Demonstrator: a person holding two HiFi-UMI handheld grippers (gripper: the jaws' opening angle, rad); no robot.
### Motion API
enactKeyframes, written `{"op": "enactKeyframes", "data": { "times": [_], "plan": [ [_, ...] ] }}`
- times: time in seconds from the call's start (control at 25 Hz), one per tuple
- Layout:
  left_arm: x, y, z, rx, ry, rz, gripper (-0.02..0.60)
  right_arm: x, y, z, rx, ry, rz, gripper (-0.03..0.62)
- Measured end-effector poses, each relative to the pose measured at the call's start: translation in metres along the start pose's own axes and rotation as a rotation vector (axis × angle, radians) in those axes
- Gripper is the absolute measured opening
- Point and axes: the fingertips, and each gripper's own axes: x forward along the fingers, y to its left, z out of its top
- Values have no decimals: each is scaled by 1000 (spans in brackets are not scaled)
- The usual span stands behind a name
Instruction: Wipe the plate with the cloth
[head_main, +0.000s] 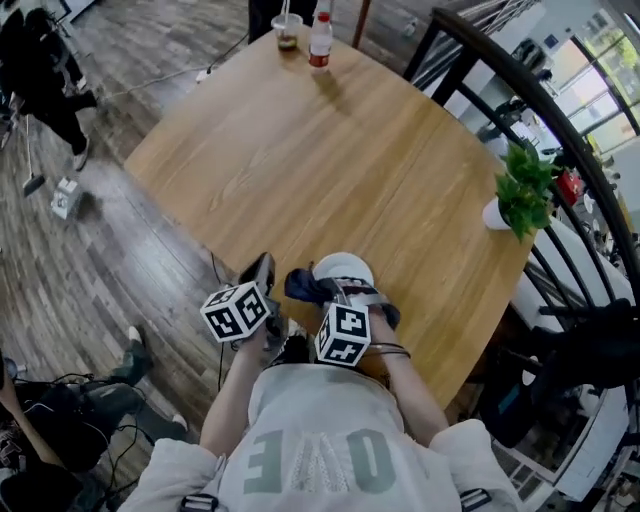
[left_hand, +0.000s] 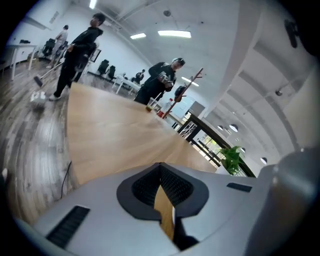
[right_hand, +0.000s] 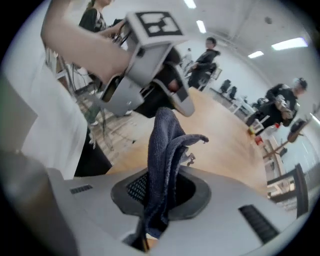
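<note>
A dark blue cloth (right_hand: 165, 160) stands up out of my right gripper (right_hand: 159, 200), whose jaws are shut on its lower end. In the head view the cloth (head_main: 308, 287) bunches at the near edge of the wooden table (head_main: 330, 160), just ahead of the right gripper (head_main: 322, 298). A white rounded shape (head_main: 345, 267) shows right behind it; I cannot tell whether it is the plate. My left gripper (head_main: 260, 272) hovers beside the cloth, to its left. Its jaws (left_hand: 165, 192) are shut with nothing between them. The right gripper view shows the left gripper (right_hand: 150, 75) above the cloth.
A capped bottle (head_main: 319, 40) and a cup with a straw (head_main: 287, 32) stand at the table's far edge. A potted plant (head_main: 520, 190) sits at the right edge by a black railing (head_main: 540, 100). People stand around; cables lie on the floor (head_main: 60, 280).
</note>
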Motion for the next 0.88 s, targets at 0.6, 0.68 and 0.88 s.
{"op": "enactKeyframes", "data": {
  "times": [0.6, 0.68, 0.88],
  "plan": [
    [-47, -238, 145, 745, -504, -311, 6, -263, -169, -38, 704, -686, -882, 57],
    [-44, -246, 140, 769, -500, -319, 6, -259, -156, -48, 738, -688, -884, 57],
    [-40, -255, 130, 781, -474, -337, 6, -250, -139, -55, 791, -676, -853, 57]
  ]
}}
